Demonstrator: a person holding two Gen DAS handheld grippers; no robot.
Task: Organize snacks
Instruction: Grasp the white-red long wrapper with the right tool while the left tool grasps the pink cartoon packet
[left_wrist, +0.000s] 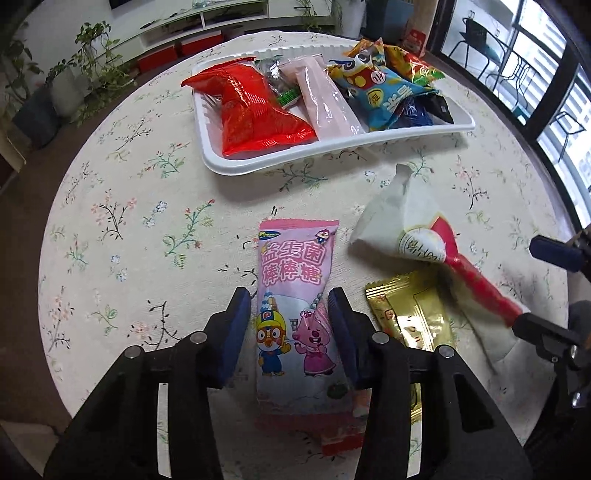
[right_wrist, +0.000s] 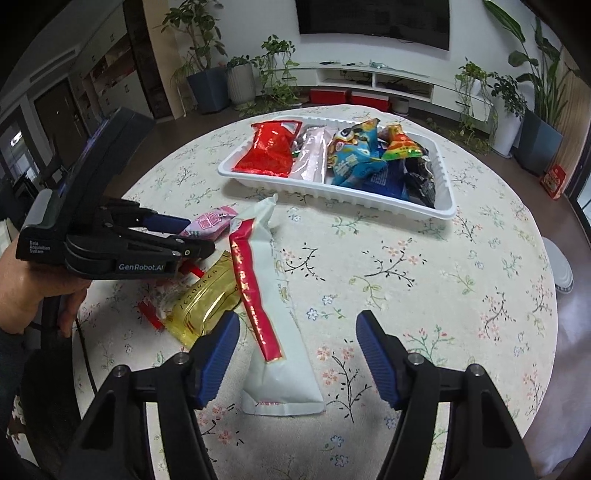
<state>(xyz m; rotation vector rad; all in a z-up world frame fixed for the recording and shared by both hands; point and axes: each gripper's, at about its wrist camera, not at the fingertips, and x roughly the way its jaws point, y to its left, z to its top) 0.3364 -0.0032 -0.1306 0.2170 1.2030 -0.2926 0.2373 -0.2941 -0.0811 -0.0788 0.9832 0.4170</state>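
Note:
A pink lollipop packet (left_wrist: 291, 288) lies flat on the floral tablecloth. My left gripper (left_wrist: 288, 295) points down over it with a blue pad on each side; the right pad touches its edge and a thin gap shows at the left one, so it is open. Beside it lie a gold packet (left_wrist: 410, 314) and a long white packet with a red stripe (left_wrist: 399, 218). My right gripper (right_wrist: 298, 317) is open above that white packet (right_wrist: 280, 369), which lies nearer its left finger. The white tray (left_wrist: 332, 147) behind holds several snack bags.
A clear packet with red ends (right_wrist: 151, 317) lies partly under the gold packet (right_wrist: 207, 299). A hand (right_wrist: 33, 291) holds the left gripper (right_wrist: 177, 236) at the table's left. The tray (right_wrist: 332, 188) sits toward the far side of the round table. Potted plants and a low cabinet stand beyond.

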